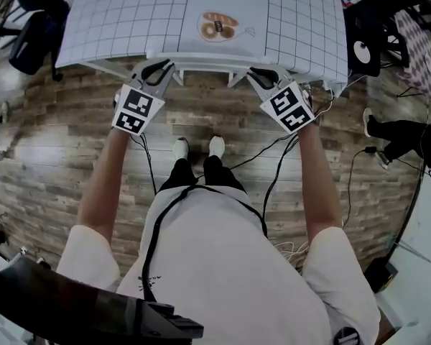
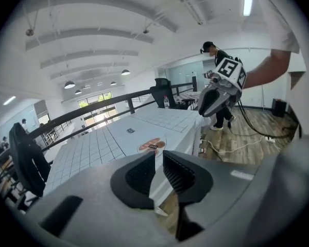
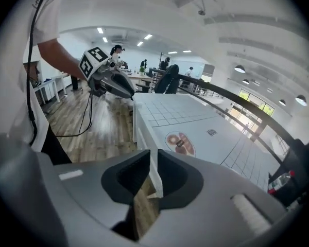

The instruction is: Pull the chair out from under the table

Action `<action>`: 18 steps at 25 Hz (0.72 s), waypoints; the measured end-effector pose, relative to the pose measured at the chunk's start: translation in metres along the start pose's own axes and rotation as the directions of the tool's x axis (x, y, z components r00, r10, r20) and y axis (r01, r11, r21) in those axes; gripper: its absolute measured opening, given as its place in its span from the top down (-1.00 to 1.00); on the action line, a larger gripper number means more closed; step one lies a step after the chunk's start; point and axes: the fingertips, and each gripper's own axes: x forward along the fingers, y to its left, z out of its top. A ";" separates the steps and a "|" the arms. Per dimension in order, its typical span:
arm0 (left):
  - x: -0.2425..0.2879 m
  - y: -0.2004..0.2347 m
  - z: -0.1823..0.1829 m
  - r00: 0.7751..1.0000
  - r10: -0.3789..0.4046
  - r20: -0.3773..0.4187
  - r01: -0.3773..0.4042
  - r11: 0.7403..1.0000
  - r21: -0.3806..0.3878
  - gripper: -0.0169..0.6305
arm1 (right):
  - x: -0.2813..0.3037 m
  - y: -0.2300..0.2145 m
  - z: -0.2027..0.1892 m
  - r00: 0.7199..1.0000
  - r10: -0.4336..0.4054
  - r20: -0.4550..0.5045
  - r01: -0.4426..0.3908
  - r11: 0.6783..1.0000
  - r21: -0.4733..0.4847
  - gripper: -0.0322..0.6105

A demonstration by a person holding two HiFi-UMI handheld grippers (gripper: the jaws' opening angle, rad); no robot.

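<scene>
White chair (image 1: pixel 201 68) sits tucked under the near edge of the bench (image 1: pixel 115 20), upper middle of the frame, only its top rail showing. Left hand-held gripper (image 1: pixel 158 70) and right hand-held gripper (image 1: pixel 262 75) are at that rail, jaws a slit apart, nothing pinched. It looks rigid, light and smooth: take the rail near both ends and pull evenly.
</scene>
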 end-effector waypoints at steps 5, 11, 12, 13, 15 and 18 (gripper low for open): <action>0.038 0.006 -0.025 0.992 -0.029 -0.120 0.047 0.986 0.157 0.55 | 0.032 -0.016 -0.009 0.996 0.024 -0.082 -0.033 0.994 -0.106 0.52; 0.068 0.012 -0.049 0.957 -0.056 -0.285 0.166 0.911 0.377 0.26 | 0.065 -0.027 -0.025 0.983 0.021 -0.183 -0.061 0.974 -0.216 0.22; 0.072 0.013 -0.053 0.948 -0.061 -0.311 0.189 0.897 0.400 0.23 | 0.069 -0.029 -0.029 0.979 0.021 -0.202 -0.068 0.971 -0.230 0.21; 0.077 0.014 -0.058 0.939 -0.066 -0.337 0.212 0.883 0.419 0.20 | 0.074 -0.031 -0.032 0.975 0.021 -0.221 -0.076 0.967 -0.244 0.21; 0.084 0.015 -0.065 0.920 -0.078 -0.384 0.260 0.856 0.448 0.18 | 0.083 -0.032 -0.039 0.965 0.027 -0.261 -0.099 0.958 -0.269 0.21; 0.092 0.012 -0.075 0.889 -0.097 -0.447 0.332 0.809 0.485 0.18 | 0.093 -0.031 -0.049 0.947 0.034 -0.319 -0.140 0.939 -0.315 0.18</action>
